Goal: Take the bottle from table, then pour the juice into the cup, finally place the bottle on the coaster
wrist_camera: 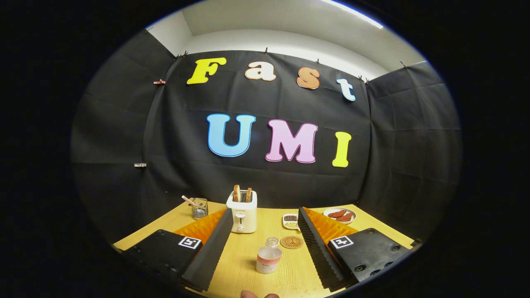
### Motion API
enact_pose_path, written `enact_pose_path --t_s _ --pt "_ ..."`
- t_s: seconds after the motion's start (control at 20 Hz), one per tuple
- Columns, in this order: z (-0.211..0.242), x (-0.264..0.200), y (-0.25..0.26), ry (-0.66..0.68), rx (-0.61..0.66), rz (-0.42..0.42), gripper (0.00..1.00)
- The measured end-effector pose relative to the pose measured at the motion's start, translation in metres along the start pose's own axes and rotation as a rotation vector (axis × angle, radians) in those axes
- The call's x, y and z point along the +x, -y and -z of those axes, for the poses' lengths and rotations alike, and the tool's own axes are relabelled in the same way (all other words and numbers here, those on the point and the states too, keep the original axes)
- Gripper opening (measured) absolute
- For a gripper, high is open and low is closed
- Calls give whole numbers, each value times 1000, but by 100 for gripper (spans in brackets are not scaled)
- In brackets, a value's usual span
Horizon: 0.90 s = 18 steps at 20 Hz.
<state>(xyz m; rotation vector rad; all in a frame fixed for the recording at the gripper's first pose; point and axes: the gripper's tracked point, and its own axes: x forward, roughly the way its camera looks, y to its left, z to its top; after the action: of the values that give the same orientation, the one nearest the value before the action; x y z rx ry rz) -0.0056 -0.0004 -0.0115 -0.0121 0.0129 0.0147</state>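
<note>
A small clear bottle [269,255] with a pale label and no cap stands upright on the wooden table [248,265], between my two fingers and apart from both. My gripper [263,219] is open wide, its fingertips reaching past the bottle. A round wooden coaster [291,242] lies flat just beyond the bottle, a little to its right. A clear glass cup [199,208] with a stick in it stands at the far left of the table, beyond the left finger.
A white toaster [242,213] holding two bread slices stands beyond the bottle, near the left fingertip. A small white dish [291,221] of beans sits behind the coaster. A plate [340,215] with reddish food lies far right. Someone's fingertips [258,294] show at the near table edge.
</note>
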Motion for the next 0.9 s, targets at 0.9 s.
enact_pose_path --t_s 0.9 --pt "170 40 10 -1 75 55 97"
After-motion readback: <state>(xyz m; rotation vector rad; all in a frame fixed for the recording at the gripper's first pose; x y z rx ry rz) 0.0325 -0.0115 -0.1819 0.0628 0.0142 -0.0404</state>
